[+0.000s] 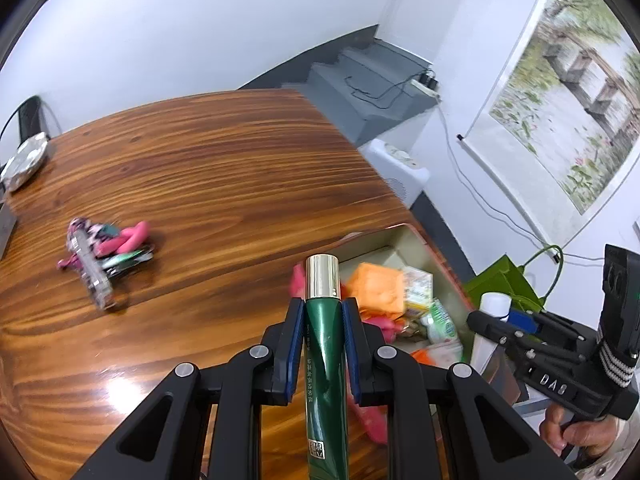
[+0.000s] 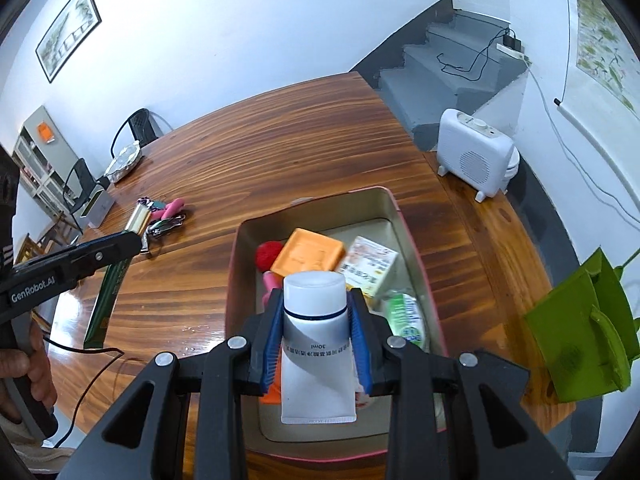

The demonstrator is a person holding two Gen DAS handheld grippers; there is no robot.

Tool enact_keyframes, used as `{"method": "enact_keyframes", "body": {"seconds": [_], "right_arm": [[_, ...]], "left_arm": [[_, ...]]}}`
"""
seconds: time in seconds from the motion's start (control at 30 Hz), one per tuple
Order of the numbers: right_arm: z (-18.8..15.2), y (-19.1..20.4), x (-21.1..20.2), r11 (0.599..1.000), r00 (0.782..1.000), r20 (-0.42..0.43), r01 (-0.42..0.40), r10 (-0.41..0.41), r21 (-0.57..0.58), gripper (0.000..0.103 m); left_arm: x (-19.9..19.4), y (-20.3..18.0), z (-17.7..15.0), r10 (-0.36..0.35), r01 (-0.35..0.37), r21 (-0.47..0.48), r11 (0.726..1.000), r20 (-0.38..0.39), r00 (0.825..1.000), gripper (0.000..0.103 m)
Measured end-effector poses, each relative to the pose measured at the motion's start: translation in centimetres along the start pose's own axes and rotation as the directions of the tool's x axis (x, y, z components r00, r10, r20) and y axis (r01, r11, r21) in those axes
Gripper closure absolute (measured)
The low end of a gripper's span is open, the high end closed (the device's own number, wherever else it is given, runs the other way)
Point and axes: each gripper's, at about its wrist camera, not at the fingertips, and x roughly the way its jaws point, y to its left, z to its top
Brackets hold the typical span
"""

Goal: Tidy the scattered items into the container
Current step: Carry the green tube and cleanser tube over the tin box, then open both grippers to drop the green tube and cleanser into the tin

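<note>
My left gripper [image 1: 322, 312] is shut on a dark green tube with a gold cap [image 1: 325, 340], held above the table at the left edge of the container [image 1: 404, 236]. My right gripper [image 2: 314, 300] is shut on a white tube with a white cap [image 2: 316, 344], held over the open tin container [image 2: 312, 210]. The container holds an orange soap bar [image 2: 308, 254], a red ball [image 2: 267, 254], a small carton [image 2: 370, 264] and a green-white packet [image 2: 406, 314]. A pile of small items [image 1: 104, 252] lies on the table to the left; it also shows in the right wrist view [image 2: 160, 216].
The wooden table [image 1: 224, 168] carries a foil-wrapped plate [image 2: 124, 160] and a small box [image 2: 98, 208] at its far side. A white heater [image 2: 472, 156] stands on a bench on the right. A green bag [image 2: 580, 328] sits past the table edge. Stairs rise behind.
</note>
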Motion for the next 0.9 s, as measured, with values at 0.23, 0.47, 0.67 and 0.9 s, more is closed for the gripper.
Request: {"method": "enact_keyframes", "body": {"seconds": [0.23,0.47,0.67,0.9], "right_arm": [[0.2,-2.0,-0.6,1.000,1.000,0.008,-0.006,0.006,0.010,0.069],[0.3,-2.8,-0.7,1.000,1.000,0.008,-0.017,0.017,0.012,0.069],[0.4,-3.1,-0.1,0.998,0.999,-0.014,-0.045,0.046,0.036,0.068],[0.4,-2.5,0.0,0.999,0.999,-0.006,-0.036,0.037,0.029,0.037]], "left_arm": [[1.4,-3.7,1.6,-0.061,0.061,0.033,0.998,0.006,0.998,0.083],[1.9,-5.6,1.9,-0.116,0.114,0.038,0.993,0.027,0.993,0.014],[2.1,-5.2,1.7,-0.072,0.072,0.021,0.997,0.016,0.997,0.014],[1.8,-3.1,0.9,-0.033,0.033,-0.030,0.999,0.015,0.999,0.014]]}}
